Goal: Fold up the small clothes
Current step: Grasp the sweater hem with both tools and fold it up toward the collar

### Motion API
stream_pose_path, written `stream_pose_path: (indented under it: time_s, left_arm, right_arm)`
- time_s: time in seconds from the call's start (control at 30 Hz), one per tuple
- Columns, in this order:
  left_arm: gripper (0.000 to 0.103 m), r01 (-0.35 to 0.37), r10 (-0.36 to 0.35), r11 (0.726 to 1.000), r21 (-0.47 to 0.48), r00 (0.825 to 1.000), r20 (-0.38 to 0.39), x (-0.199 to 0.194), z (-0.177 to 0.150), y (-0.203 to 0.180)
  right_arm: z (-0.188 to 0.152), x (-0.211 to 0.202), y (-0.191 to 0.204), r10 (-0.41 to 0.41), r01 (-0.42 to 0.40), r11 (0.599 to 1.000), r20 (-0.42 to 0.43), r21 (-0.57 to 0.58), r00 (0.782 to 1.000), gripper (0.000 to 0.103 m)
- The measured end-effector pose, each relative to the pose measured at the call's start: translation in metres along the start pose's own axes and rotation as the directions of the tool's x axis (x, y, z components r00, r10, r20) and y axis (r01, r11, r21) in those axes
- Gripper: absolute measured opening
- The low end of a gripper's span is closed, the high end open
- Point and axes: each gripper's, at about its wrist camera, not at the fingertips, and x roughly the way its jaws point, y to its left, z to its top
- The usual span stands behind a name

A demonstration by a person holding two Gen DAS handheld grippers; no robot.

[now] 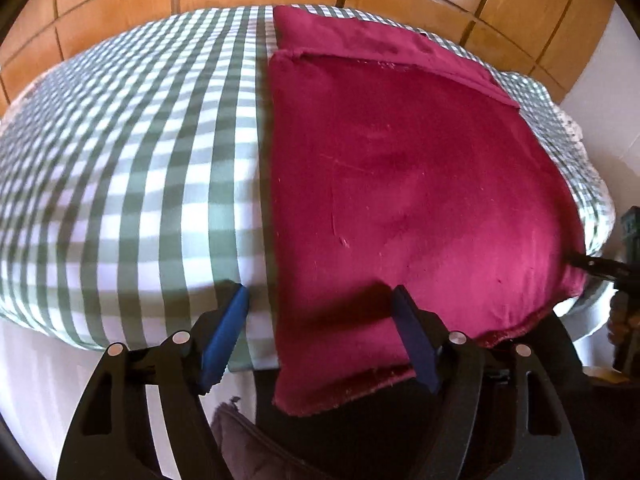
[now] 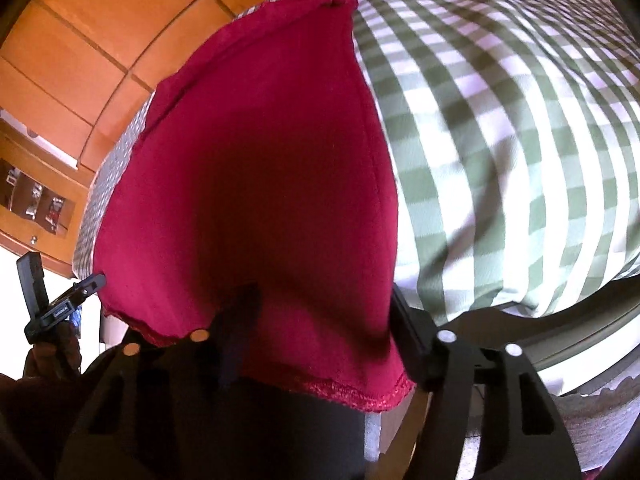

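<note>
Crimson garment (image 1: 420, 184) on checked cloth (image 1: 132, 184), near hem between both parted tongs (image 1: 320, 320) (image 2: 324, 328); no legible writing.

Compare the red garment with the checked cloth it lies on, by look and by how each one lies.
The red garment is one plain dark red; the checked cloth is green and white squares. The red garment is folded, with a hemmed edge lying across its far part, while the checked cloth lies spread in a single layer. The red garment covers only part of the surface; the checked cloth covers all of it. Both hang over the near edge.
</note>
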Motion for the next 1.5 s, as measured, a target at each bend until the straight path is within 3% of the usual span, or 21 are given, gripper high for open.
stream_pose_path:
  time_s: [0.03,0.07,0.13,0.2,0.23,0.33,0.47,0.57,0.7,0.83,0.87,0.9,0.93,1.0,1.03,1.1,1.2,1.33,1.43,1.47,1.5]
  left_arm:
    - [0.064,0.021,-0.021,1.000,0.003,1.000,-0.003,-0.001,0.000,-0.002]
    - [0.053,0.045,-0.045,0.999,0.008,0.999,-0.006,-0.002,0.000,-0.005]
    - [0.050,0.077,-0.077,0.997,0.030,0.997,-0.012,-0.003,-0.002,-0.012]
    - [0.017,0.099,-0.098,0.994,0.046,0.995,-0.024,-0.001,-0.003,-0.015]
    - [0.016,0.122,-0.121,0.992,0.038,0.992,-0.029,-0.002,-0.002,-0.013]
    - [0.013,0.193,-0.193,0.981,0.016,0.981,-0.010,-0.012,0.007,-0.006]
    - [0.013,0.354,-0.351,0.934,-0.046,0.934,0.063,-0.034,0.029,0.001]
    - [0.013,0.412,-0.404,0.909,-0.061,0.908,0.114,-0.043,0.053,0.005]
    - [0.013,0.473,-0.450,0.873,-0.118,0.874,0.182,-0.035,0.092,0.014]
    - [0.013,0.439,-0.399,0.876,-0.199,0.892,0.211,-0.011,0.140,0.024]
    - [0.018,0.420,-0.376,0.879,-0.226,0.902,0.215,-0.006,0.149,0.027]
    - [0.028,0.392,-0.346,0.881,-0.266,0.916,0.204,0.003,0.161,0.030]
    - [0.032,0.381,-0.337,0.880,-0.283,0.922,0.192,0.007,0.170,0.033]
    - [0.070,0.323,-0.268,0.892,-0.317,0.941,0.207,0.007,0.178,0.041]
    - [0.075,0.288,-0.213,0.899,-0.331,0.946,0.245,0.001,0.177,0.046]
    - [0.075,0.290,-0.205,0.895,-0.338,0.942,0.264,-0.004,0.170,0.057]
    - [0.075,0.285,-0.205,0.898,-0.336,0.945,0.254,-0.006,0.153,0.063]
    - [0.075,0.261,-0.220,0.943,-0.209,0.955,0.199,0.000,0.126,0.042]
    - [0.075,0.227,-0.204,0.963,-0.146,0.966,0.158,0.014,0.117,0.026]
    - [0.071,0.223,-0.203,0.965,-0.134,0.968,0.150,0.018,0.118,0.023]
    - [0.058,0.224,-0.206,0.967,-0.121,0.968,0.143,0.022,0.119,0.019]
  right_arm:
    - [0.000,0.001,0.002,-0.001,0.001,1.000,-0.004,-0.005,1.000,0.050]
    - [0.000,0.002,0.004,-0.001,0.001,1.000,-0.007,-0.012,1.000,0.044]
    - [0.001,0.003,0.010,0.006,-0.007,1.000,-0.011,-0.021,1.000,0.036]
    - [0.002,0.000,0.015,0.008,-0.008,1.000,-0.011,-0.029,1.000,0.016]
    - [0.005,-0.003,0.017,0.019,-0.020,0.999,-0.007,-0.034,1.000,0.010]
    - [0.010,-0.018,0.028,0.076,-0.075,0.996,0.027,-0.055,0.997,0.009]
    - [0.036,-0.038,0.043,0.153,-0.146,0.987,0.113,-0.068,0.982,0.009]
    - [0.070,-0.043,0.045,0.198,-0.192,0.980,0.180,-0.051,0.963,0.009]
    - [0.122,-0.027,0.032,0.163,-0.171,0.985,0.225,0.018,0.961,0.009]
    - [0.163,-0.009,0.012,0.133,-0.160,0.983,0.244,0.091,0.961,0.013]
    - [0.170,-0.007,0.011,0.144,-0.173,0.980,0.251,0.097,0.957,0.026]
    - [0.175,-0.007,0.011,0.175,-0.207,0.974,0.269,0.096,0.947,0.051]
    - [0.175,-0.013,0.007,0.197,-0.234,0.967,0.287,0.100,0.938,0.061]
    - [0.170,-0.025,0.009,0.178,-0.226,0.968,0.334,0.109,0.926,0.089]
    - [0.166,-0.031,0.008,0.168,-0.215,0.971,0.349,0.103,0.922,0.092]
    - [0.150,-0.040,0.000,0.144,-0.191,0.977,0.359,0.098,0.922,0.093]
    - [0.124,-0.042,-0.013,0.080,-0.121,0.987,0.328,0.106,0.941,0.093]
    - [0.099,-0.024,-0.016,0.008,-0.031,0.996,0.257,0.087,0.966,0.082]
    - [0.104,-0.011,-0.005,0.000,-0.018,0.998,0.266,0.066,0.964,0.075]
    - [0.108,-0.007,-0.001,0.001,-0.016,0.998,0.264,0.056,0.964,0.064]
    - [0.113,-0.002,0.003,-0.012,-0.002,0.998,0.254,0.057,0.967,0.050]
